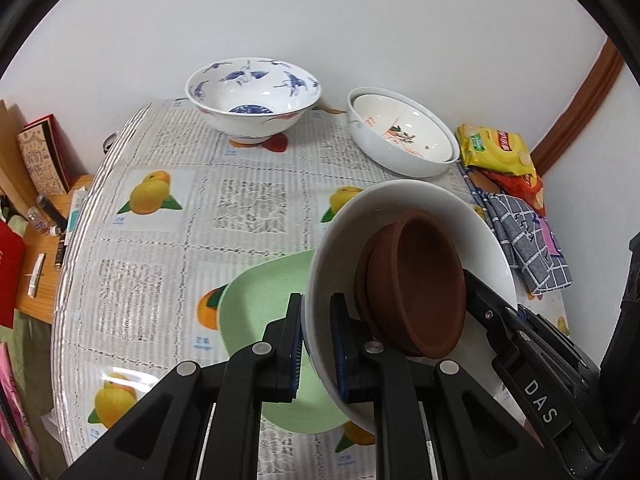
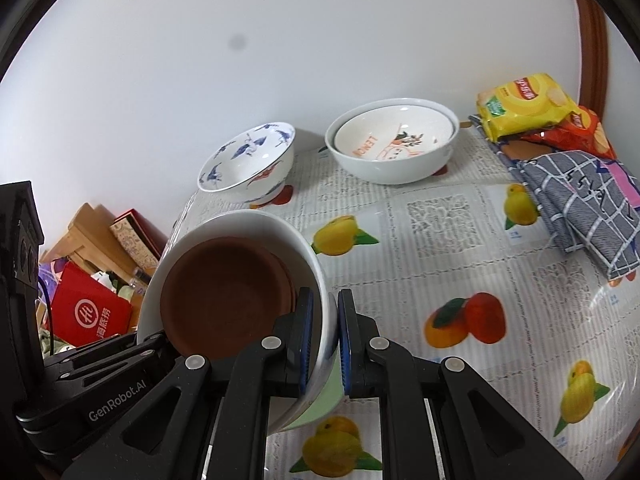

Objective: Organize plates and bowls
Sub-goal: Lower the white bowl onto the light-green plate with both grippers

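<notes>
Both grippers are holding one white bowl (image 1: 404, 216) off the worktop (image 1: 240, 208), tilted on its side. The left gripper (image 1: 316, 344) is pinching the bowl's near-left rim wall, jaws pressed on it inside and out. The right gripper (image 2: 325, 344) is pinching the opposite rim in the same way. Brown dishes (image 1: 416, 280) are nesting inside the white bowl, leaning against its wall; there seem to be two, though the count is hard to tell.

A green plate (image 1: 260, 304) is lying on the worktop just below the lifted bowl. A blue-patterned bowl (image 1: 252, 96) is standing upright at the far edge by the wall. To its right, well apart from the grippers, a wide white bowl (image 1: 372, 152) is carrying a smaller printed bowl (image 1: 404, 132) inside.

Snack bags (image 2: 524, 104) and a folded checked cloth (image 2: 588, 204) are sitting at the far right.
</notes>
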Available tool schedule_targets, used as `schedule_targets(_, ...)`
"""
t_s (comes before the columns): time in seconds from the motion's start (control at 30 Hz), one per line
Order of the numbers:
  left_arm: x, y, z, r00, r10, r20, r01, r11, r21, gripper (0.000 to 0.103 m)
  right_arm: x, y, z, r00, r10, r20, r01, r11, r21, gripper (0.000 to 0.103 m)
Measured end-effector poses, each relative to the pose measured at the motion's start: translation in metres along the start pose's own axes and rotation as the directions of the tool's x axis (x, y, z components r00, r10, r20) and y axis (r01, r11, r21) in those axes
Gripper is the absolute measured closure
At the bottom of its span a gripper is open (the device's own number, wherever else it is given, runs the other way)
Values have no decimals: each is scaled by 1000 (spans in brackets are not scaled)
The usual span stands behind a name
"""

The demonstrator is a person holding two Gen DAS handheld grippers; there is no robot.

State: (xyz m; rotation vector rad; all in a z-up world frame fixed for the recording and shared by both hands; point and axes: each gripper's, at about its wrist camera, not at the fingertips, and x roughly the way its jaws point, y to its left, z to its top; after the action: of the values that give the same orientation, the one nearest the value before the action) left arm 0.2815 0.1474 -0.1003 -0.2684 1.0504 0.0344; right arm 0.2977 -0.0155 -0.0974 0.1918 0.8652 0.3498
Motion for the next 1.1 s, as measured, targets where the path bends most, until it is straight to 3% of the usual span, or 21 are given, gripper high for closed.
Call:
schedule_targets(0.73, 60, 41, -19, 994, 2, -111, -10, 997, -71, 90, 69, 6, -31, 990, -6, -143, 2, 1000, -26, 91)
schedule_targets(1.1, 59, 43, -21, 996, -17, -90, 10, 997, -71, 89, 70, 6, -32, 992, 1, -129, -7, 999, -44, 90)
